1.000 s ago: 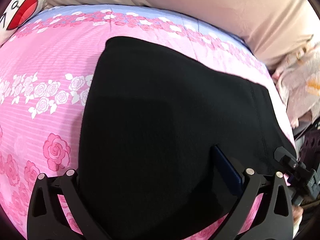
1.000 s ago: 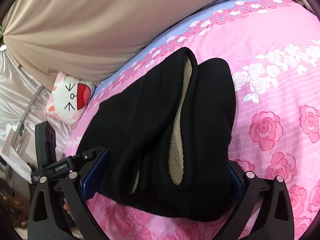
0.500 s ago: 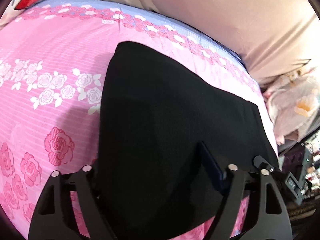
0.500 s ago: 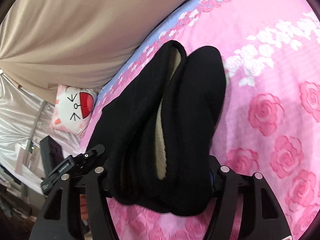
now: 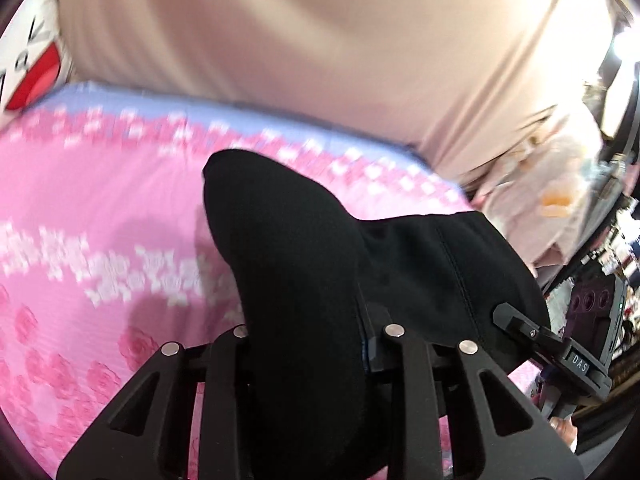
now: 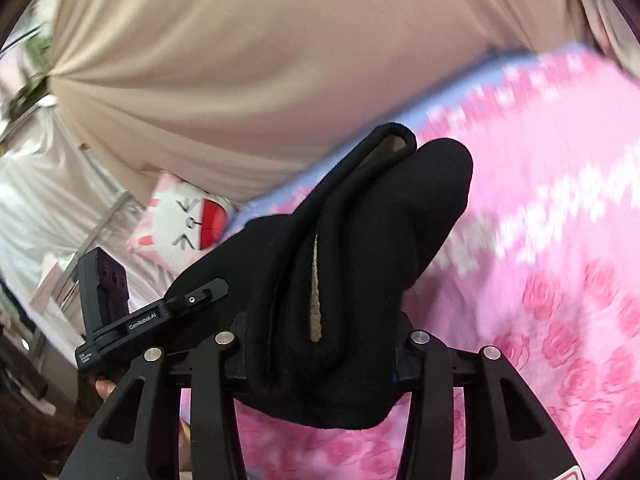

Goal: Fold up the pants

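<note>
The black pants, with a beige fleece lining, are folded into a thick bundle over the pink rose bedsheet. My left gripper is shut on one side of the bundle and lifts it off the sheet. My right gripper is shut on the other side, where the layered fold edges and lining show. The pants hang between both grippers, raised above the bed. The right gripper's body shows at the right of the left wrist view; the left one shows in the right wrist view.
A beige curtain hangs behind the bed. A white and red cat-face pillow lies at the bed's far left corner. Pale bedding and a dark rack stand off the bed's right side.
Both grippers closed on the pants bundle and lifted it up off the sheet. The views tilted upward toward the curtain, and the background is blurred by motion.
</note>
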The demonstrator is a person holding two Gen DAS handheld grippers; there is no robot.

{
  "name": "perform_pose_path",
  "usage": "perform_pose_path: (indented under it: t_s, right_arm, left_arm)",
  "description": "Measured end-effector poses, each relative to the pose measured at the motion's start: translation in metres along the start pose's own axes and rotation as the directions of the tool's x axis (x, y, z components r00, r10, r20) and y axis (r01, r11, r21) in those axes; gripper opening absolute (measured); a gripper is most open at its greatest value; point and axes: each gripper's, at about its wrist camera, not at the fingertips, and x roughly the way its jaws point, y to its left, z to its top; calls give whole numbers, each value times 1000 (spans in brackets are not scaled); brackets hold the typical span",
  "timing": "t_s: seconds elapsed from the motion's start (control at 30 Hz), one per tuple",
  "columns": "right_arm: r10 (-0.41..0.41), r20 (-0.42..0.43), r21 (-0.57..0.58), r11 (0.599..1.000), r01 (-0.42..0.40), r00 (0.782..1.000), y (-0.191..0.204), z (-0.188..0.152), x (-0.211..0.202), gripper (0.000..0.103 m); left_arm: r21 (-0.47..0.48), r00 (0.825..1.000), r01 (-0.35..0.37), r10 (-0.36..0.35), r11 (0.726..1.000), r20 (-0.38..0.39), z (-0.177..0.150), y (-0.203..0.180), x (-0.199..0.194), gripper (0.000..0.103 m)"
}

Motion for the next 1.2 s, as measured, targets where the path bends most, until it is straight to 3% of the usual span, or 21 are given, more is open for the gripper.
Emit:
perform_pose_path:
  t_s: [0.17,0.4,0.53,0.77,0.93,1.2]
  right_arm:
    - [46,114,-97,995,-35,992,38,23,-42,43]
    - [124,242,-273,960,-55,962,86,72,-76,43]
    - [164,298,-333,941,-59,940,98,107,-73,44]
    - [199,332,-351,934,-75,922,92,164,-32,44]
    - [200,327,-324,942,-89,924,68,194,10,44]
    - [121,246,-216,974,-67,962,3,216,100,44]
  left_arm:
    - [125,985,16,-37,992,167,19,-36,-54,27]
    - [234,931,-5,-80,972,355,65,-63,-99,27]
    - [263,893,-49,-76,964,444,93,-70,-99,28]
    - [261,855,-106,-46,959,517,136,-65,-73,28]
    - [256,859,-148,-4,955,513,161,-55,-36,29]
    - [200,907,-176,80,964,413,184,-18,66,30]
